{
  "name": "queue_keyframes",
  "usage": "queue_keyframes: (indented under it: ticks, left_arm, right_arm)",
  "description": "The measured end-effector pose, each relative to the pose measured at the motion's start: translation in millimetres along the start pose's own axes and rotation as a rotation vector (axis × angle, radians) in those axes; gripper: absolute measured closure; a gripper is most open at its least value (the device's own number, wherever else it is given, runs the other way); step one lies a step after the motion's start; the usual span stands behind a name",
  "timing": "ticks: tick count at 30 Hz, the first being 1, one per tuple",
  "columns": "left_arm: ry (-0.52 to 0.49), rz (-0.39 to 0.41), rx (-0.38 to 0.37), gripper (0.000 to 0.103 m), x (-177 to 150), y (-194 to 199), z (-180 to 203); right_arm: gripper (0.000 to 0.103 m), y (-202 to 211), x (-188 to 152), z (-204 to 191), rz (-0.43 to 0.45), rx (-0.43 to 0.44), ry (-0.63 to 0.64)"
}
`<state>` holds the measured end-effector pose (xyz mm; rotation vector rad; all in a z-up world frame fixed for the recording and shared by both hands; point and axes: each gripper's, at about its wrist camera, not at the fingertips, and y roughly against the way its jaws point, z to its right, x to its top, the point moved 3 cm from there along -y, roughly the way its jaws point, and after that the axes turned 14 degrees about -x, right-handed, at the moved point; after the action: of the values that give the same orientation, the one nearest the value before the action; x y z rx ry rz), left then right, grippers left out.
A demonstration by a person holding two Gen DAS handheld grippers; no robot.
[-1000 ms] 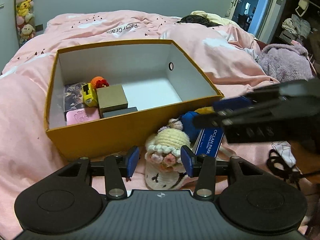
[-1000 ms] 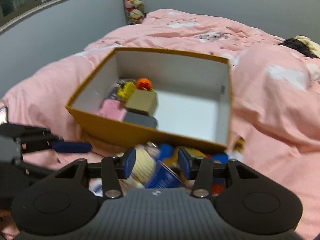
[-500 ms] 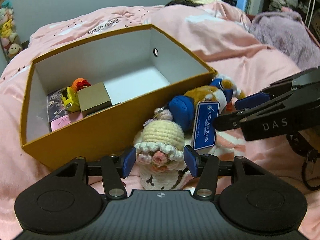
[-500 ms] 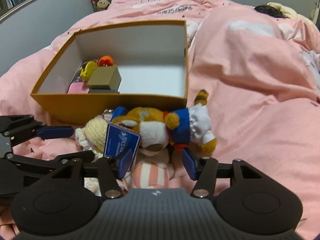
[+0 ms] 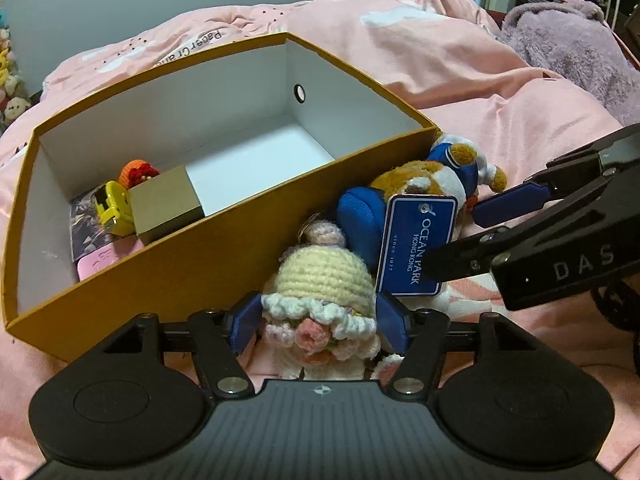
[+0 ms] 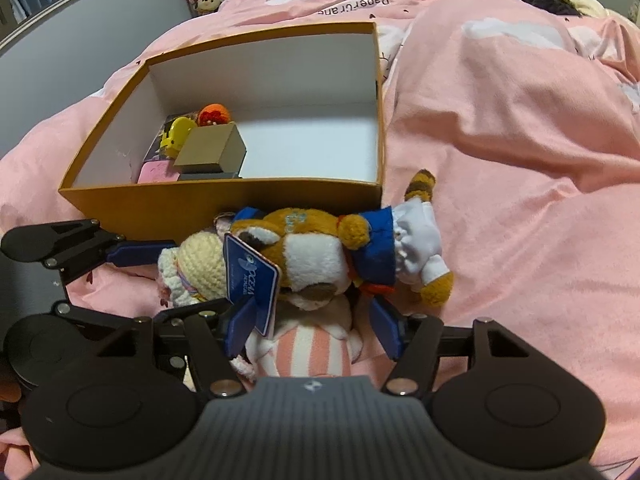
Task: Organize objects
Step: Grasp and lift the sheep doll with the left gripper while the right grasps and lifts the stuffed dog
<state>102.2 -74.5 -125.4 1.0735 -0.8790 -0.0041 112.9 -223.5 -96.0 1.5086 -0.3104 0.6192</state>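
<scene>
Where the pink duvet (image 6: 500,168) spreads over the whole bed, an open orange box (image 5: 208,256) with a white inside rests on it and serves as the landmark. Inside the box, at its left end, lie a tan block (image 6: 212,150), a yellow toy (image 5: 112,208), an orange knitted ball (image 6: 214,114) and a flat pink case (image 5: 100,260), packed close together; the remainder of its floor is bare. Just outside the box's near wall lies a brown plush animal (image 6: 304,248) in blue and white clothes, on its side, touching that wall, with a blue Ocean Park tag (image 5: 416,244) hanging from it. Beside it, also against the near wall, sits a cream crocheted doll (image 5: 324,300), and under the plush a pink-striped soft toy (image 6: 308,352) shows. The left gripper (image 5: 320,320) straddles the crocheted doll, its jaws opening, blue pads flanking the doll's brim; whether they touch it I cannot tell. The right gripper (image 6: 308,320) has its jaws opening around the striped toy and the plush's head, pads not pressing.
</scene>
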Motion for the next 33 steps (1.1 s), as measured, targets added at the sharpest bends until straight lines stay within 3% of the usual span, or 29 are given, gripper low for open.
queue_keyframes:
  ticks: [11,15,20,23,33]
  left_arm:
    - [-0.021,-0.082,-0.049,0.025,-6,-8,-5]
    - [-0.021,-0.092,-0.065,0.025,-9,-8,-6]
    - [-0.069,-0.156,-0.021,0.025,-14,-22,0]
    - [-0.068,-0.162,-0.014,0.027,-16,-25,0]
    - [-0.012,-0.152,-0.041,0.03,-15,-27,-5]
  right_arm:
    - [0.037,-4,3,6,-0.033,0.042,-0.059]
    - [0.031,-5,11,22,-0.065,0.115,-0.22]
    - [0.027,-29,12,50,-0.212,0.296,-0.563]
    - [0.027,-37,13,58,-0.244,0.318,-0.658]
    - [0.032,-43,17,60,-0.249,0.313,-0.669]
